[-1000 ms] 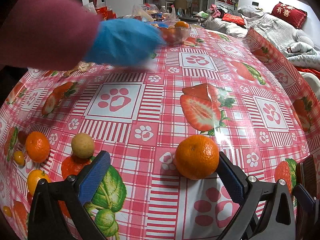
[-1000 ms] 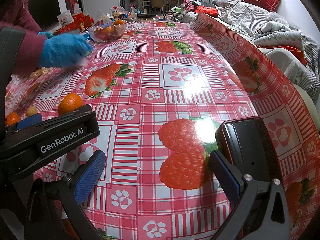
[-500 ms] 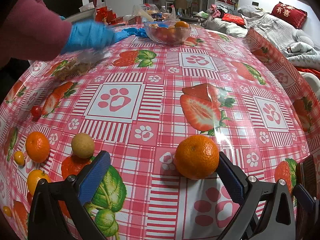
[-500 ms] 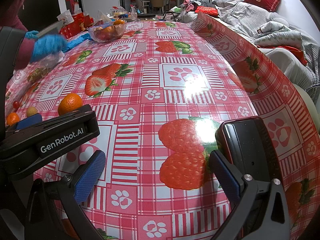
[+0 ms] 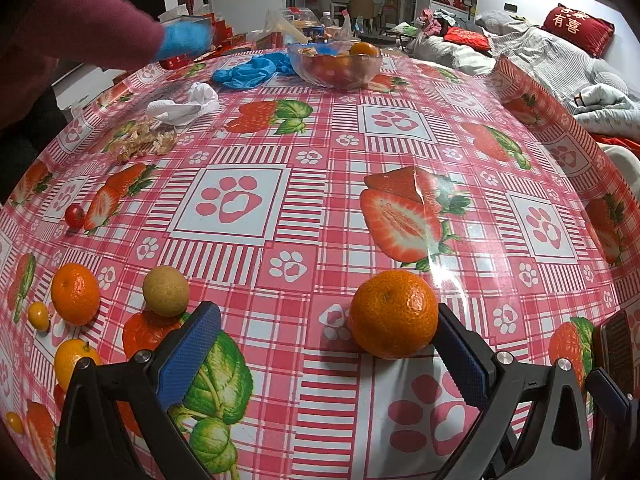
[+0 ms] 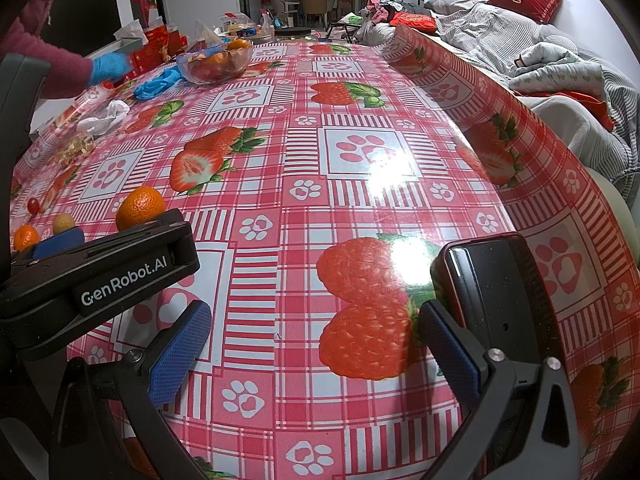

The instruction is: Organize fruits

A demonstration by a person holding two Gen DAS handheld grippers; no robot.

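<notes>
My left gripper [image 5: 324, 356] stands open low over the table. A large orange [image 5: 394, 314] sits just inside its right finger [image 5: 460, 356], close to the pad. Left of that gripper lie a mandarin [image 5: 75, 299], a brownish round fruit [image 5: 166, 290], a small yellow fruit [image 5: 39, 315], another orange fruit [image 5: 74, 362] and a cherry tomato [image 5: 75, 216]. A glass bowl [image 5: 335, 64] at the far side holds several fruits. My right gripper [image 6: 314, 354] is open with only tablecloth between its fingers. The same large orange [image 6: 140, 208] shows behind the left gripper's body [image 6: 100, 280].
A person's blue-gloved hand [image 5: 182, 40] hovers at the far left edge. Blue gloves [image 5: 248, 72], a white tissue [image 5: 184, 104] and a pile of peel [image 5: 144, 142] lie near the bowl. A black phone [image 6: 488, 292] rests by my right finger. A bed flanks the table's right.
The gloved hand has drawn back from the table's middle to the far left edge, uncovering the tissue, peel pile and cherry tomato. Both grippers and the fruits stayed put.
</notes>
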